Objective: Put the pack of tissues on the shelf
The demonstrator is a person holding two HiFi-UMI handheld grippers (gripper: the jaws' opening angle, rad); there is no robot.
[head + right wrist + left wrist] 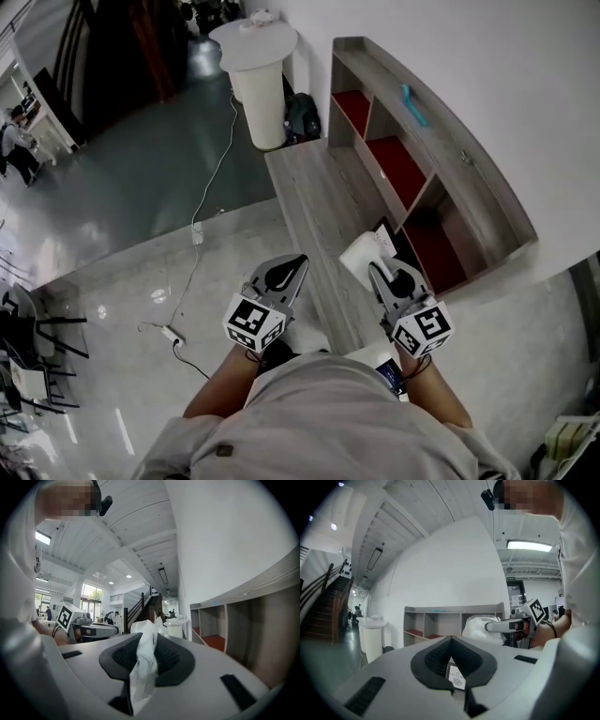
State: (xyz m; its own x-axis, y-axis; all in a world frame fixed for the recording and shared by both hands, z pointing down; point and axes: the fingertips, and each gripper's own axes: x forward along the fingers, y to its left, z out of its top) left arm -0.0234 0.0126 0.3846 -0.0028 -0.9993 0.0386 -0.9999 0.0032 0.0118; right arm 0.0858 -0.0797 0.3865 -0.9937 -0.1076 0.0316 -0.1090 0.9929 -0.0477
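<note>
Clamped on a fold of wrapper, the right gripper (377, 270) holds the pack of tissues (358, 253) over the wooden bench (314, 202), just before the shelf (487, 192). The left gripper (294, 266) is closed (a small printed label (456, 677) is caught between its jaws).

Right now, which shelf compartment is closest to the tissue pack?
The near-end compartment, right beside the tissue pack; the others lie farther along the shelf.

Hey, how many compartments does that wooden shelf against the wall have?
3 in the shelf: the far compartment, the middle compartment, and the near compartment, side by side. None seems hidden.
</note>
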